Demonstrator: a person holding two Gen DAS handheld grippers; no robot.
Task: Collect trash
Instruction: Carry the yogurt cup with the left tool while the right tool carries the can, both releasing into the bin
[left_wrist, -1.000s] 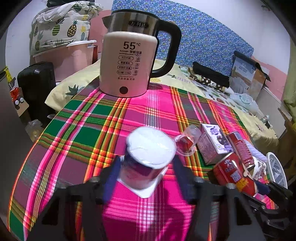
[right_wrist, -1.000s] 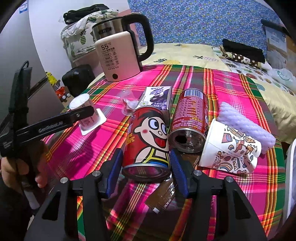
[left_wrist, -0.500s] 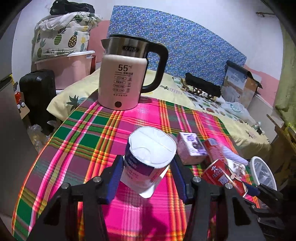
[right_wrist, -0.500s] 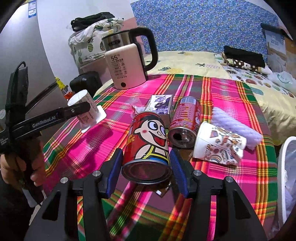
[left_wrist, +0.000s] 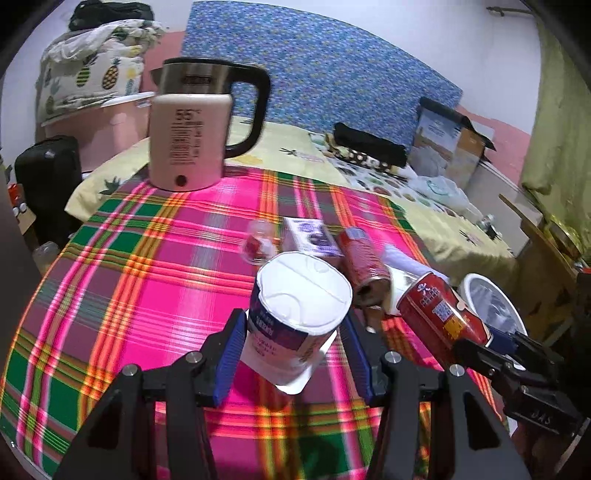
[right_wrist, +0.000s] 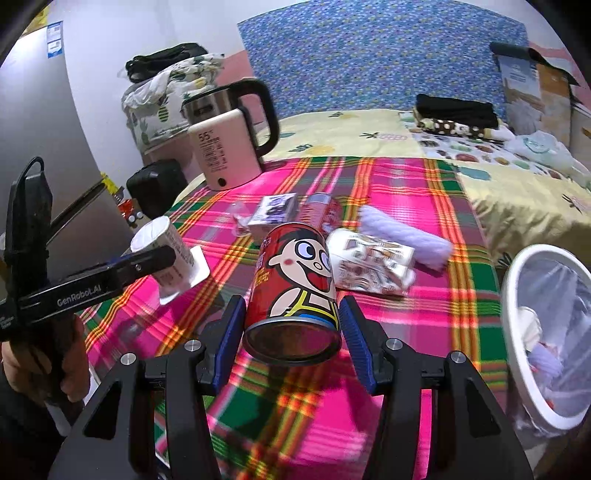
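Both loads are lifted: left gripper (left_wrist: 293, 356) fingers clamp the yogurt cup (left_wrist: 295, 325), right gripper (right_wrist: 291, 343) fingers clamp the red can (right_wrist: 293, 286); next, I'd guess, carry both to the bin (right_wrist: 511, 295) right of the can.

Tilted red can (right_wrist: 293, 291), white cup (left_wrist: 295, 317)

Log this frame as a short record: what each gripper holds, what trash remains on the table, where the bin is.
left gripper: shut on yogurt cup, lifted off the cloth
right gripper: shut on red can, cartoon face
on table: second can, small carton, paper cup on its side, purple foam sleeve, clear plastic cup
bin: white, bag-lined, off the table's right edge, some trash inside
other: kettle upright at the far corner
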